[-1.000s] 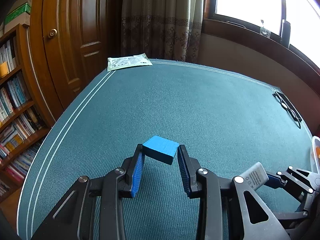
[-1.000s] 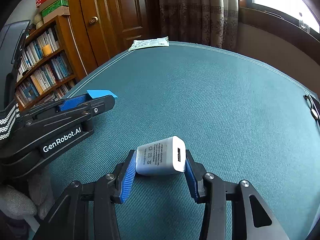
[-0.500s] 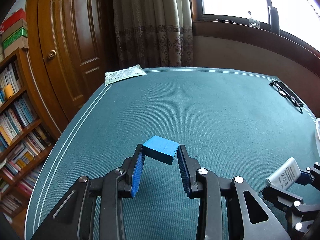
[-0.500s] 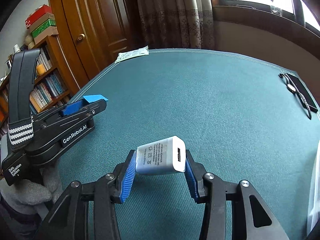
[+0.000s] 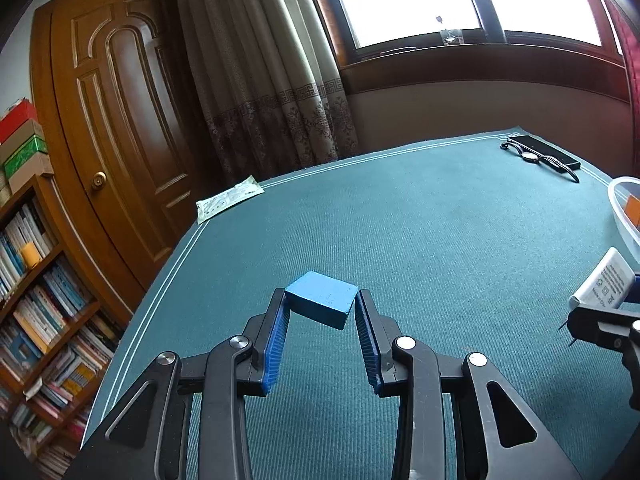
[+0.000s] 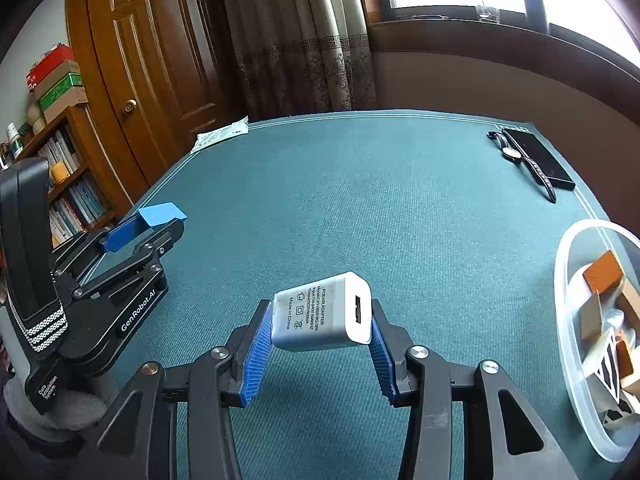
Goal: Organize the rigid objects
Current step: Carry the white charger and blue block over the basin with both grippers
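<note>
Both grippers have swung toward the clear bowl (image 6: pixel 568 280); left gripper (image 5: pixel 321 309) clamps the blue block (image 5: pixel 322 303), right gripper (image 6: pixel 322 318) pinches the white adapter (image 6: pixel 324 314), each carried for dropping in.

A room in a private home, likely a study: a panelled wooden door (image 5: pixel 120 140) with a brass knob, patterned curtains (image 5: pixel 264 92) beside a wood-framed window (image 5: pixel 460 0), and a bookshelf (image 5: pixel 36 300) crammed with books and topped with boxes. A table (image 6: pixel 360 200) covered in green cloth bears a wristwatch (image 6: pixel 516 158) and a phone (image 6: pixel 540 158).
</note>
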